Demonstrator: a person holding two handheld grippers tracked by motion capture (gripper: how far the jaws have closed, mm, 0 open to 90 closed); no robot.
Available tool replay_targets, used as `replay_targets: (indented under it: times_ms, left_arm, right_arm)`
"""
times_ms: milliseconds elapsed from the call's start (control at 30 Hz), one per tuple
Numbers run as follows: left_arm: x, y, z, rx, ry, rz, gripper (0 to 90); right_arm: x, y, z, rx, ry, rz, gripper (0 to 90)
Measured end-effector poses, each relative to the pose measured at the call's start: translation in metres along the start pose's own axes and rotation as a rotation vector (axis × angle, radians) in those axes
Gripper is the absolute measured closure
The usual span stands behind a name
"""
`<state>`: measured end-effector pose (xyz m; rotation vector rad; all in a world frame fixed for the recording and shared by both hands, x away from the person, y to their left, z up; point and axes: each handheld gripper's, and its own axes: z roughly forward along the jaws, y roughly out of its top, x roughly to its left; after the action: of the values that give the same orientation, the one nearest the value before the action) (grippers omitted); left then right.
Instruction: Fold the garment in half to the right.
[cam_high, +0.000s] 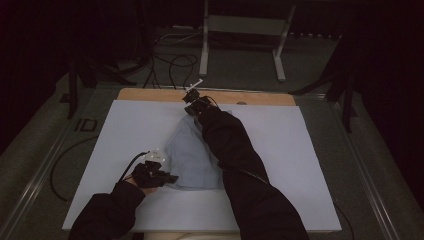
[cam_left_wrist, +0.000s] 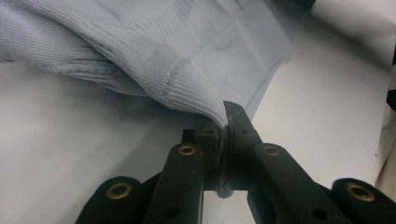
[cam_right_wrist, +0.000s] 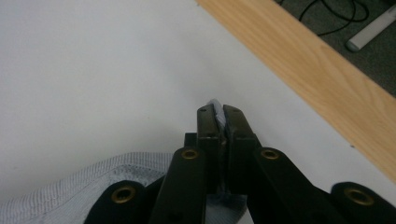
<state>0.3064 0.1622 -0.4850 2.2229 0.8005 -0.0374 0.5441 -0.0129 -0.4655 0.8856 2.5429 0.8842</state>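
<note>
Left gripper (cam_left_wrist: 227, 122) is pinched on the ribbed hem of the pale blue knit garment (cam_high: 192, 155), at the lower left of the high view; in the left gripper view the fabric sits squeezed between the jaws with a bit poking out below them. Right gripper (cam_right_wrist: 218, 111) is clamped on another edge of the same garment, up near the top centre of the high view, close to the wooden strip (cam_high: 150, 94) at the far edge of the desk (cam_high: 310, 200); a thin sliver of cloth shows between its jaw tips. Risks, as I judge them: the right grip looks shallow, just an edge of fabric, so any pull between the two hands could slip it out. The knit is stretchy, so tension may distort the hem rather than move the piece. The right forearm lies across the garment and could drag or rumple it. Position: the garment lies mid-desk on the white sheet (cam_high: 125, 130), bunched between the two grippers, running from the left one up and right to the right one.
</note>
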Motion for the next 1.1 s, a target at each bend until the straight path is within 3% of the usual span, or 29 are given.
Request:
replay_targets:
  times_ms: [533, 1100]
  left_arm:
    - [-0.023, 0.033, -0.001, -0.015, -0.018, 0.081, 86.8]
    - [-0.046, 0.065, 0.019, -0.009, -0.048, 0.148, 86.8]
  right_arm:
    - [-0.017, -0.002, -0.045, -0.071, -0.007, 0.004, 87.3]
    - [-0.041, -0.024, -0.081, -0.132, -0.013, 0.050, 87.2]
